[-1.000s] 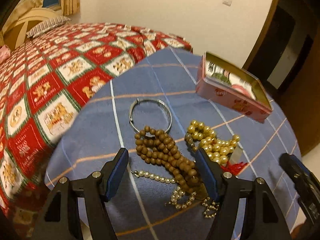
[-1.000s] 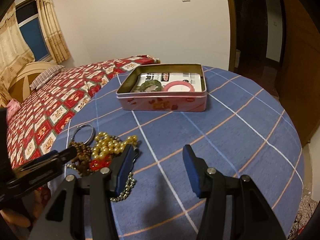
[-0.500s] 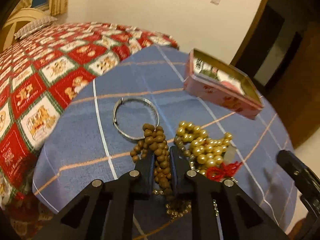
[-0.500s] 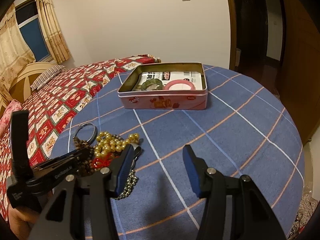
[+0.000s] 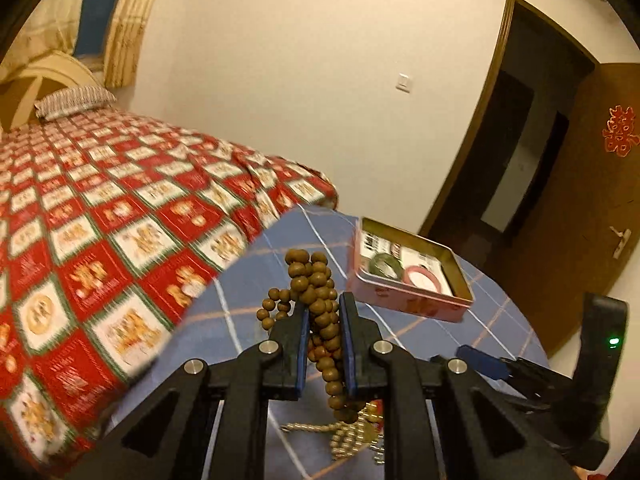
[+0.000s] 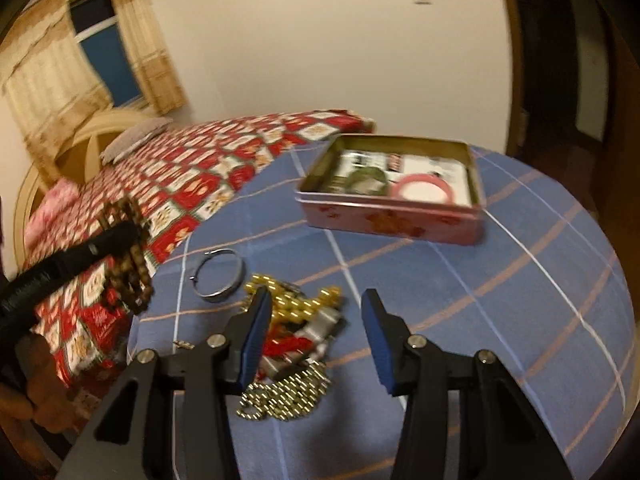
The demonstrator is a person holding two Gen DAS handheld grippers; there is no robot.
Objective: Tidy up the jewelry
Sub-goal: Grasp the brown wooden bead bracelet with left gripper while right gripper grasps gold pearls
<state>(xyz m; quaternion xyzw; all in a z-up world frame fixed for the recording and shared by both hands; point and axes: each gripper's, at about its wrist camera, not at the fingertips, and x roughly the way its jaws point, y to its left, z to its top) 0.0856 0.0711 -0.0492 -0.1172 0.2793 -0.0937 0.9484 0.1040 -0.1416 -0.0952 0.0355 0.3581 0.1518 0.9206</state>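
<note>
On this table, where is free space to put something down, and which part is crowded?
Bare blue checked tablecloth lies right of the right gripper, below the pink metal tin. Crowded: gold bead pile, silver bangle and ball chain at left.

Brown wooden beads [image 5: 320, 320]; pink tin [image 6: 392, 220] far right; blue tablecloth [image 6: 520, 300] with orange-white checks; red patchwork bedspread [image 5: 100, 220] left.
</note>
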